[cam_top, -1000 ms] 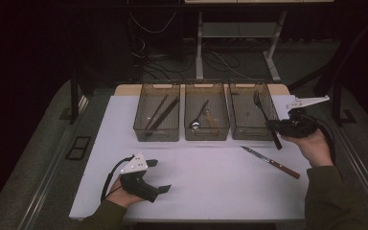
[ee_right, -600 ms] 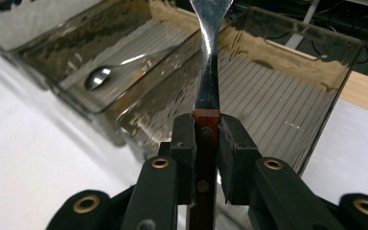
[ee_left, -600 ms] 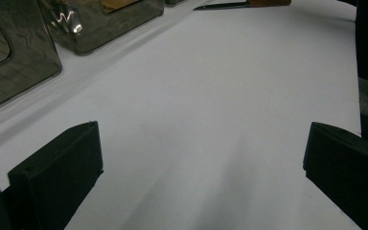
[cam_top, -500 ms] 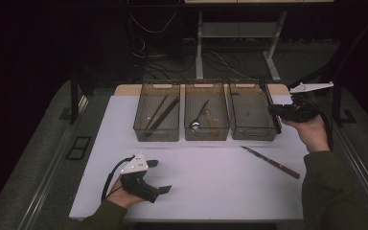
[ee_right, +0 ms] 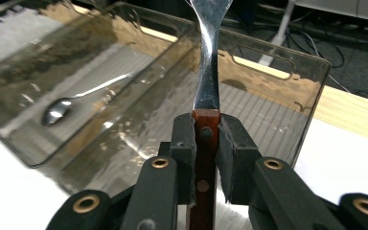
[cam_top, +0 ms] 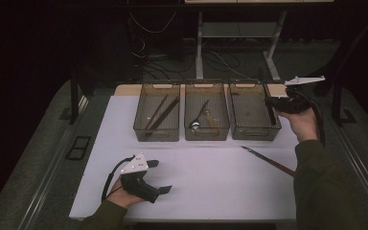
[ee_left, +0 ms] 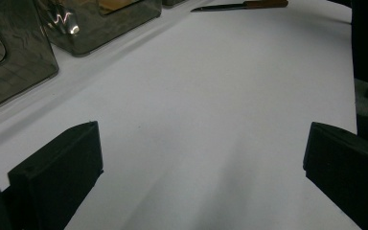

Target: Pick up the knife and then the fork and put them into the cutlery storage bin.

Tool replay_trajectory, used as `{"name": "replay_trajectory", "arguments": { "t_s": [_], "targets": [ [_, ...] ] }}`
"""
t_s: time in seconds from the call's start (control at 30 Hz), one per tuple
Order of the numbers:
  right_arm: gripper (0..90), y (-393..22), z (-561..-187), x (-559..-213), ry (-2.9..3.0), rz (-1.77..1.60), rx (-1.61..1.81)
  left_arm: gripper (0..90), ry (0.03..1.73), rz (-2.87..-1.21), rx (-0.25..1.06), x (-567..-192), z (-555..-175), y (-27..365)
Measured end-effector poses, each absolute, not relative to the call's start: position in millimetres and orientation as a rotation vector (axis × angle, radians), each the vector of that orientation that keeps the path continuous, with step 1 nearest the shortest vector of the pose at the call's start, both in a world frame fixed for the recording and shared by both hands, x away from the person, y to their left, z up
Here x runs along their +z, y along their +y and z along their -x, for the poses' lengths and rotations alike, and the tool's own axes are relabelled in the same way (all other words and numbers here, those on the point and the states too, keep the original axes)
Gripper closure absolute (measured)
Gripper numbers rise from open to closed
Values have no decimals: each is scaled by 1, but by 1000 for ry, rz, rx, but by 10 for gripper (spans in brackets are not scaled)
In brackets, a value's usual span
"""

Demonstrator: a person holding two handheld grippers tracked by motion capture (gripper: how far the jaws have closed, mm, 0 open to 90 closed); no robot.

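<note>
Your right gripper (ee_right: 206, 139) clamps the riveted, red-brown wooden handle of a utensil (ee_right: 206, 72) with a twisted, shiny steel neck, above the right-hand smoky plastic bin (cam_top: 254, 129); its far end is cut off. Since a second ago it has swung from the mat toward that bin. Your left gripper (cam_top: 159, 176) rests wide open and empty, near left.
</note>
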State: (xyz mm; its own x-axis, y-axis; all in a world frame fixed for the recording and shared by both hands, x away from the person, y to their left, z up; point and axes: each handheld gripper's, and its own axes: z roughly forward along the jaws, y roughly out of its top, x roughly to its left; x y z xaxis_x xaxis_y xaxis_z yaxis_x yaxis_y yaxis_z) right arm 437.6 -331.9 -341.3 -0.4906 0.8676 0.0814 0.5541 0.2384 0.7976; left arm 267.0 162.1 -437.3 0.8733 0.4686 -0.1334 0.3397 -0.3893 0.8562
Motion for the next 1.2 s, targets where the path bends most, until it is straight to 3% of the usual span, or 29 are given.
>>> {"name": "replay_trajectory", "arguments": {
  "t_s": [1.07,1.13,1.2],
  "targets": [
    [773,-318,-465,-392,2318,-1374,800,0,579,-2011,147,-437,-266,160],
    [754,-318,-466,-393,2339,-1379,786,0,579,-2009,147,-437,-266,160],
    [673,-319,-465,-392,2330,-1378,801,0,578,-2007,147,-437,-266,160]
  ]
}}
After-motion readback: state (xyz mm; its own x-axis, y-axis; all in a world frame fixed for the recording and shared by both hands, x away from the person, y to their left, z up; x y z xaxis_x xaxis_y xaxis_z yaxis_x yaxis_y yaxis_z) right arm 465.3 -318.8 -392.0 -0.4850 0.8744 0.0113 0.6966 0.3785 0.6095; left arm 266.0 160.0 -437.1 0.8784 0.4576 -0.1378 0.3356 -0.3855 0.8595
